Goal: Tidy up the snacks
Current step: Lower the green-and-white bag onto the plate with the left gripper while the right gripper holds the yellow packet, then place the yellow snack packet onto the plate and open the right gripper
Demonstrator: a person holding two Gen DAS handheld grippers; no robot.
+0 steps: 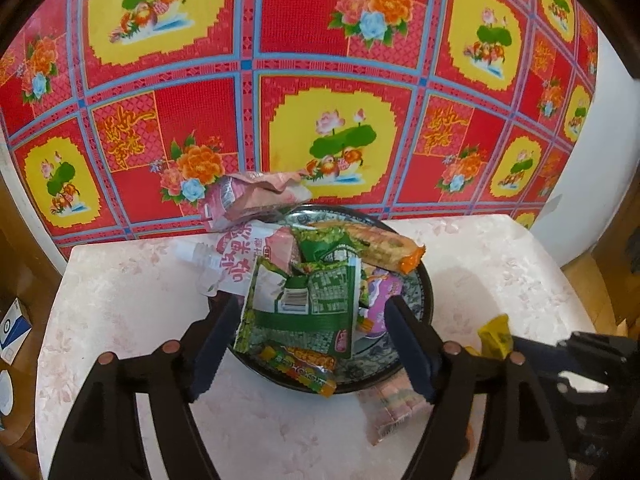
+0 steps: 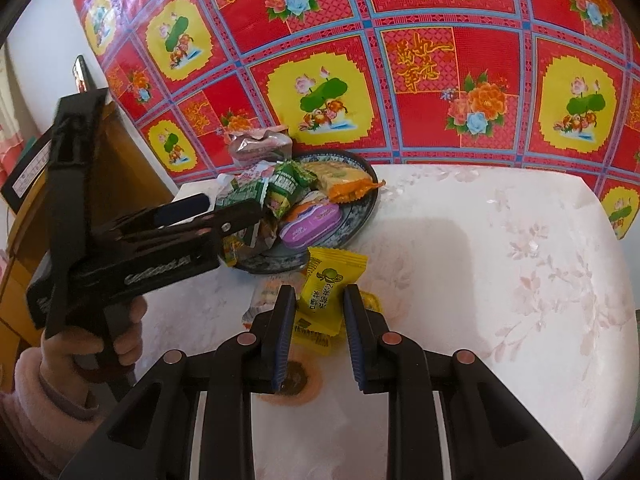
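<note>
A red flowered cloth (image 1: 320, 60) backs my white table (image 2: 500, 260) — my left gripper (image 1: 308, 344) gapes over the snack plate (image 1: 424, 300), my right gripper (image 2: 320, 336) clenches a yellow packet (image 2: 326, 292), frame centre.

Left tool (image 1: 308, 344) spread wide over snack-heaped plate (image 1: 424, 300), yellow packet (image 1: 496, 338) beside

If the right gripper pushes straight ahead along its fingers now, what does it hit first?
The right gripper already holds the yellow snack packet between its fingers. Carried straight on, that packet would probably meet the near rim of the blue patterned plate first, though depth is uncertain.
</note>
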